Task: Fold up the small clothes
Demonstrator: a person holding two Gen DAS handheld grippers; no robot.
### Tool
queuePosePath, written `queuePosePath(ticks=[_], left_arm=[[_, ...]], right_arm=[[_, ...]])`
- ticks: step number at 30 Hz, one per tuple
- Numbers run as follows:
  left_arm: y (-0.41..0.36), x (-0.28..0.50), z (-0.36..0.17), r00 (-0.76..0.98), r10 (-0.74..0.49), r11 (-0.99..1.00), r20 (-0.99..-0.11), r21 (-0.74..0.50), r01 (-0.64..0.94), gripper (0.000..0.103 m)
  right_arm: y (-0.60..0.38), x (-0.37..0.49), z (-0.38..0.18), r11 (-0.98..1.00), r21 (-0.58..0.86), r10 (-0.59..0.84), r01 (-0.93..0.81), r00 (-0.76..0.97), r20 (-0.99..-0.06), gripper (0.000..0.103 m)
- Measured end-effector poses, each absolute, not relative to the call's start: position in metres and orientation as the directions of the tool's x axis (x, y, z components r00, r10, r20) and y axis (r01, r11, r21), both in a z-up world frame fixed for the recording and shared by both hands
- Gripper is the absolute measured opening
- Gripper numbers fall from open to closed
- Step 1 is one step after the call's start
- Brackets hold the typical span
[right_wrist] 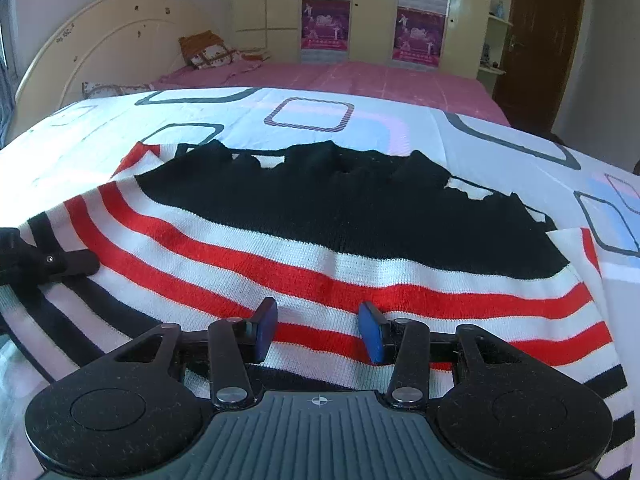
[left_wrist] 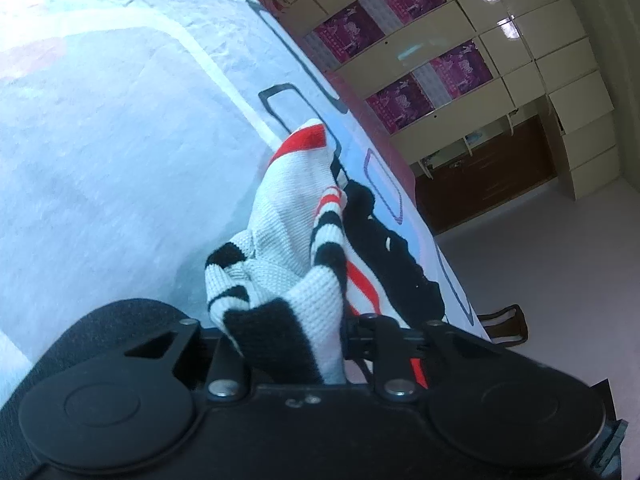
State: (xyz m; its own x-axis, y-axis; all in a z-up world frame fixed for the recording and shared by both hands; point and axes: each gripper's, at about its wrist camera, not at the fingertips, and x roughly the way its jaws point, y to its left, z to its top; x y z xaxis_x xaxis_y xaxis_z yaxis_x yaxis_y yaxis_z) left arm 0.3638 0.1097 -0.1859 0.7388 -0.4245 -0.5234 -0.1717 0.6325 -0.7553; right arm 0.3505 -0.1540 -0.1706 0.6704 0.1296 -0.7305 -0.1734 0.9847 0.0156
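Observation:
A small knit sweater (right_wrist: 320, 248), white with red and black stripes and a black upper part, lies spread on the bed sheet (right_wrist: 360, 120). My right gripper (right_wrist: 318, 330) is open, its blue pads (right_wrist: 266, 326) just above the striped hem. My left gripper (left_wrist: 288, 344) is shut on a bunched edge of the sweater (left_wrist: 292, 240), which hides its fingertips. The left gripper also shows at the left edge of the right wrist view (right_wrist: 48, 264), on the sweater's side.
The white sheet with square outlines (left_wrist: 120, 140) covers a pink bed (right_wrist: 360, 76) with a cream headboard (right_wrist: 100, 40). Pillows (right_wrist: 208, 54) lie at the head. Cream wardrobes with purple posters (right_wrist: 416, 32) and a brown door (right_wrist: 540, 40) stand behind.

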Motion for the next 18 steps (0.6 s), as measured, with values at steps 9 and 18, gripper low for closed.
queuePosePath(ticks=[9, 18], left_arm=[[0.089, 0.356, -0.161, 0.775, -0.344, 0.712, -0.531, -0.685, -0.153, 0.019], [0.070, 0.352, -0.138, 0.795, -0.287, 0.760, -0.534, -0.633, -0.151, 0.019]], right_arm=[[-0.167, 0.351, -0.171, 0.971, 0.070, 0.210, -0.230, 0.669, -0.713, 0.046], [-0.172, 0.353, -0.170, 0.958, 0.082, 0.249, -0.274, 0.659, -0.710, 0.047]])
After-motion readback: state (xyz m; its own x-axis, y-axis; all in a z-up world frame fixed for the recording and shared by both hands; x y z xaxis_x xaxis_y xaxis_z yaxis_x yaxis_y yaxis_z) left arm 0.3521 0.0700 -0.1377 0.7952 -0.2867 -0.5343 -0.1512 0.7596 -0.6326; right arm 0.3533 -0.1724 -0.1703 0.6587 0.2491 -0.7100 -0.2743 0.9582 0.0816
